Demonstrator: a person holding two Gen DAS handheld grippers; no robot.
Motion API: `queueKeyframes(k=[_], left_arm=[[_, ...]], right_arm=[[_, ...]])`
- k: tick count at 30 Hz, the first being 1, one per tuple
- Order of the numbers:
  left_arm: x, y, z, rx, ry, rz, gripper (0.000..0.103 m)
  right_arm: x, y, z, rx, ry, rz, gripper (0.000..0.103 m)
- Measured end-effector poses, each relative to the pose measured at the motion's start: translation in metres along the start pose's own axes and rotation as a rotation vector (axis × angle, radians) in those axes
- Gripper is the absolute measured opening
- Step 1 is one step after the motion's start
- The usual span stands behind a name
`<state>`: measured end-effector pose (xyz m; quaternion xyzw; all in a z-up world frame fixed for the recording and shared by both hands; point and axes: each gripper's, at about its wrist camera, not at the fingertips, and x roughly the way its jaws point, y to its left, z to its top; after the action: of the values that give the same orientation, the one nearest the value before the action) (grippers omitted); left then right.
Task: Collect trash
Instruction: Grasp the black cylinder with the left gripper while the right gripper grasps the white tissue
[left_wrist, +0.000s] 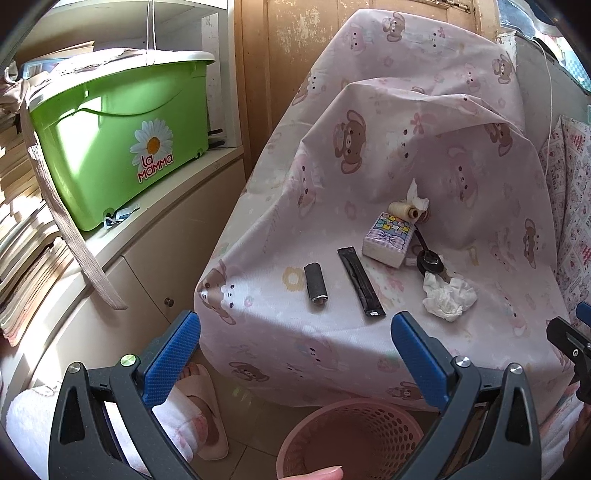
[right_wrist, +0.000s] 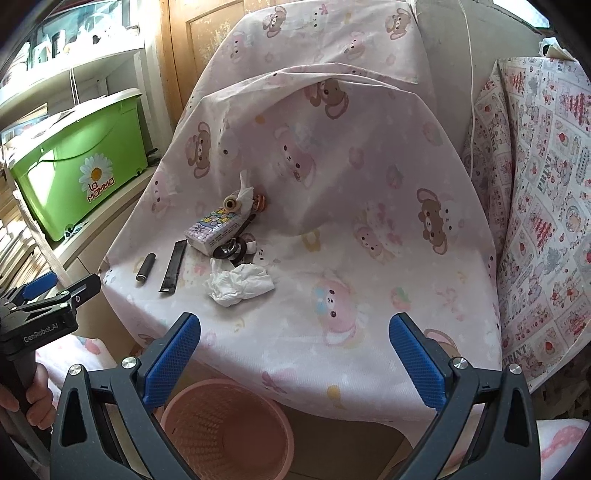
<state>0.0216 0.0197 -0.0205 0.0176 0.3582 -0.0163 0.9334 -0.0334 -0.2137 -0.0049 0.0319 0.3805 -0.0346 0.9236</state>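
Observation:
A crumpled white tissue (left_wrist: 448, 298) (right_wrist: 240, 282) lies on the seat of a chair draped in pink bear-print cloth (left_wrist: 369, 177) (right_wrist: 332, 258). Left of it lie a long black wrapper (left_wrist: 361, 281) (right_wrist: 174, 266) and a small dark cylinder (left_wrist: 316, 283) (right_wrist: 145, 267). Behind sit a tissue pack (left_wrist: 388, 240) (right_wrist: 216, 229), a thread spool (left_wrist: 403, 210) (right_wrist: 232, 203), a second tissue (left_wrist: 415, 195) (right_wrist: 244, 192) and a black round-headed object (left_wrist: 429, 261) (right_wrist: 231, 249). A pink perforated basket (left_wrist: 351, 439) (right_wrist: 225, 432) stands on the floor below the seat edge. My left gripper (left_wrist: 295, 332) and right gripper (right_wrist: 294, 332) both stand open, empty, short of the seat.
A green "La Mamma" tub (left_wrist: 122, 136) (right_wrist: 77, 162) rests on a white cabinet (left_wrist: 147, 258) at left, with stacked books (left_wrist: 22, 221) beside it. A patterned cushion (right_wrist: 546, 203) leans at right. A slippered foot (left_wrist: 203, 406) is on the floor left of the basket.

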Motion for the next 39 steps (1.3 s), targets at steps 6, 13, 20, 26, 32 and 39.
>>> queueKeyframes(k=[6, 13, 20, 26, 32, 39], left_arm=[[-0.006, 0.007, 0.018, 0.017, -0.018, 0.003, 0.101], [0.015, 0.001, 0.078, 0.077, 0.054, -0.023, 0.076], [0.065, -0.002, 0.072, 0.058, 0.159, -0.113, 0.051], [0.098, -0.007, 0.046, 0.11, 0.247, -0.11, 0.054], [0.118, -0.016, 0.042, 0.113, 0.28, -0.114, 0.052], [0.12, -0.015, 0.039, 0.095, 0.286, -0.126, 0.014]], right_arm=[[0.001, -0.001, 0.022, -0.051, 0.01, -0.044, 0.079], [0.008, 0.001, 0.073, -0.077, 0.055, 0.04, 0.043], [0.048, 0.007, 0.06, -0.05, 0.098, 0.11, 0.038], [0.072, 0.004, 0.041, -0.062, 0.108, 0.047, 0.067], [0.085, 0.003, 0.044, -0.059, 0.104, 0.021, 0.073], [0.09, 0.016, 0.041, -0.078, 0.095, 0.036, 0.089]])
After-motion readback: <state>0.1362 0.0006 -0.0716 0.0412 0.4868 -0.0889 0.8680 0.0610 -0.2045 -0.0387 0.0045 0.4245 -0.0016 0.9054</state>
